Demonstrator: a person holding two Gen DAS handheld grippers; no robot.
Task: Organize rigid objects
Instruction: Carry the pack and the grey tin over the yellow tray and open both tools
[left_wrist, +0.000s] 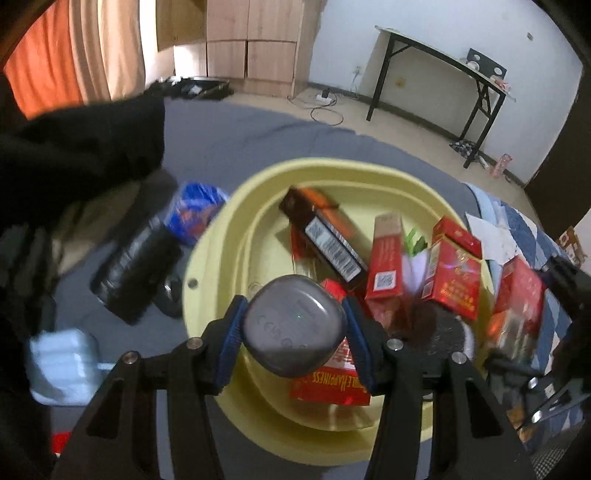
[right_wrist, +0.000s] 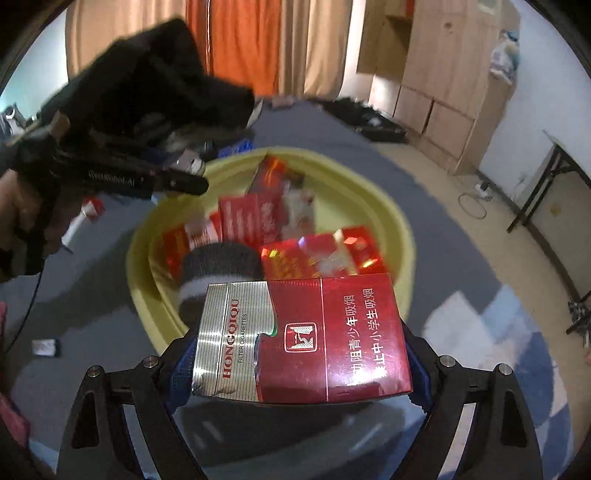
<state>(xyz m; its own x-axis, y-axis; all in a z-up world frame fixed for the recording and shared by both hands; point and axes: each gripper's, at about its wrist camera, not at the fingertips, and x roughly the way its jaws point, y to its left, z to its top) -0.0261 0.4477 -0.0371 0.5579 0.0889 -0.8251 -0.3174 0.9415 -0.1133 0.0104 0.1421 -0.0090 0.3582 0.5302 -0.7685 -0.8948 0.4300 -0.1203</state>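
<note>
My left gripper (left_wrist: 293, 326) is shut on a grey rounded case (left_wrist: 291, 325) and holds it over the near side of the yellow basin (left_wrist: 221, 229). The basin holds several red cartons (left_wrist: 384, 266), a dark box (left_wrist: 325, 240) and a black round lid (left_wrist: 443, 332). My right gripper (right_wrist: 301, 354) is shut on a red and silver cigarette pack (right_wrist: 306, 336), held above the basin's near rim (right_wrist: 147, 229). The left gripper shows in the right wrist view (right_wrist: 184, 181), over the basin's far left rim.
The basin sits on a grey bedsheet (left_wrist: 229, 133). Left of it lie a black cylinder (left_wrist: 136, 258), a blue packet (left_wrist: 195, 210) and a pale blue box (left_wrist: 62, 365). A black garment (left_wrist: 74, 144) lies at the far left. A folding table (left_wrist: 443, 62) stands by the wall.
</note>
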